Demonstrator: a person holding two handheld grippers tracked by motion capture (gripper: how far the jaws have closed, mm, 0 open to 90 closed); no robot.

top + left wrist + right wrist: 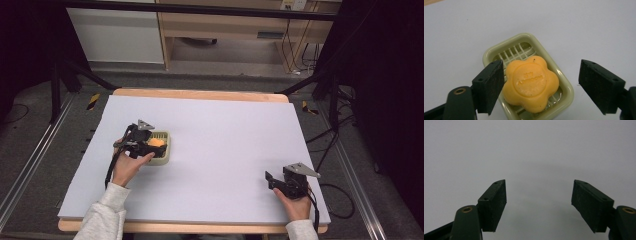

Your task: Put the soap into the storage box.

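- Left tongs [541, 82] spread wide around a glossy, flower-shaped orange soap [531, 83] in a slatted pale-green plastic dish [566, 92].
- Right tongs [539, 203] spread wide over the matte white surface [230, 135].

Table light: white sheet [225, 150] evenly bright, room around it pretty dark
Shadows: soft smudge under right gripper [539, 202]
Glare: little shine on the soap dish [566, 87] rim
Focus: soap [530, 83] sharp, high view grainy

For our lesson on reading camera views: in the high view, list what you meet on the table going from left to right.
Left gripper → soap dish holding orange soap → bare table → right gripper.
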